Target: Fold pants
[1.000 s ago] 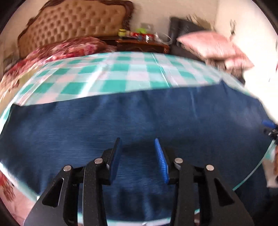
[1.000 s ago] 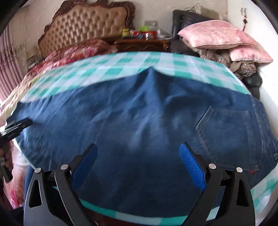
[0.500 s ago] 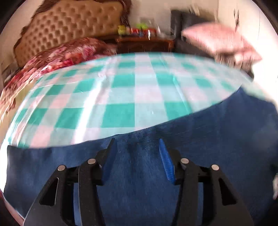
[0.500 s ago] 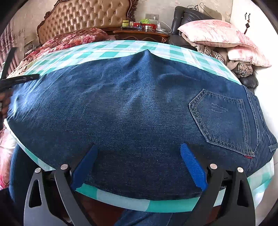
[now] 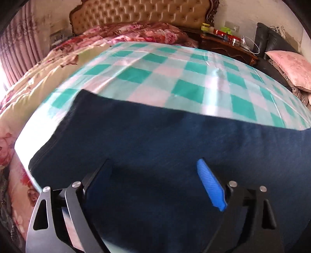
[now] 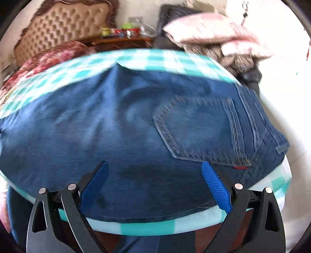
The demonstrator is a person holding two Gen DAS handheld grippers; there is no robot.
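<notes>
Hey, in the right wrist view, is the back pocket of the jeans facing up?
Yes, the stitched back pocket shows plainly on top of the jeans, which lie spread on the checked cloth.

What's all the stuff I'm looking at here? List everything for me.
jeans: one pair, dark blue, spread flat on the cloth, back pocket up
checked cloth: one, teal and white, under the jeans
floral quilt: one, red and pink, behind the cloth
headboard: one, tan, tufted, at the wall
nightstand: one, dark wood, with small clutter on top
pillows: two, pink, stacked far right
left tongs: black with blue pads, opening, nothing between them
right tongs: black with blue pads, open, empty
</notes>
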